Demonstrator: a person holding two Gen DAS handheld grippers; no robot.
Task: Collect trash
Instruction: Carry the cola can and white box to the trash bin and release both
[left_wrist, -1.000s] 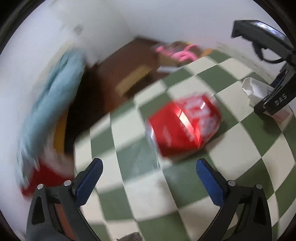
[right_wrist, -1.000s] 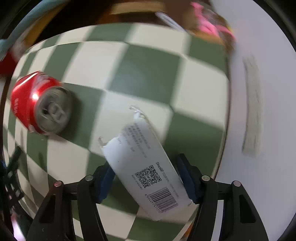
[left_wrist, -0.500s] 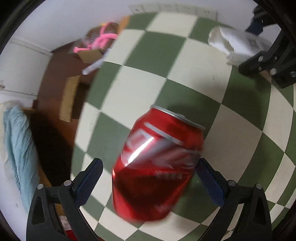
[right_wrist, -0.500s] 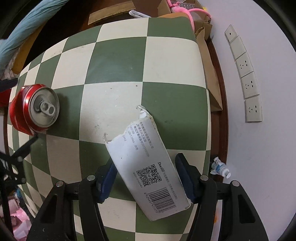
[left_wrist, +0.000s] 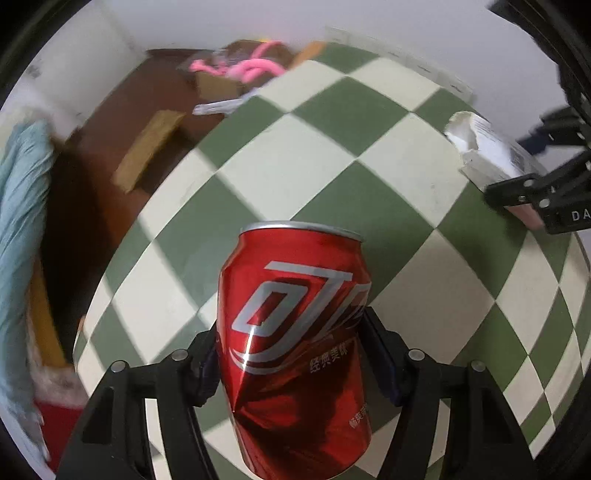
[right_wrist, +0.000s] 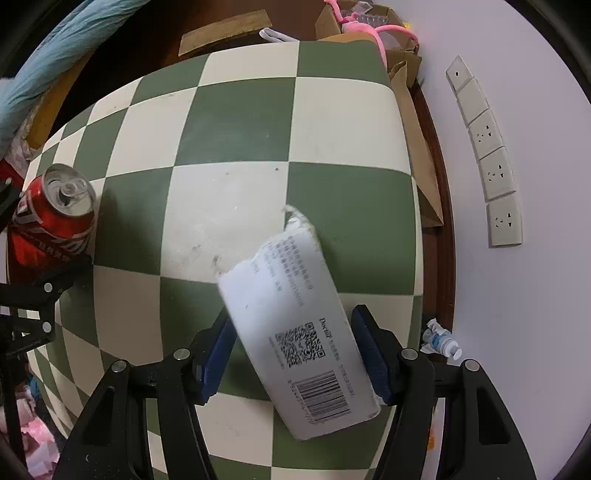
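Black tongs (right_wrist: 295, 354), blue pads (right_wrist: 218, 354), silver screws

light: dim, even | left view: motion-blurred edges | fisheye warp | can (left_wrist: 295, 347) glare

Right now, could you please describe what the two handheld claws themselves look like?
Both the left claw and the right claw are matte black plastic frames with triangular cut-outs and round silver rivets at the joints. Each finger carries a ribbed dark-blue pad. White letters "DA" mark the right claw's body in the left view. No cables or sleeves show.

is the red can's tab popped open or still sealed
Open: the right wrist view shows the red can from above, its tab lifted with a dark mouth hole beside it.
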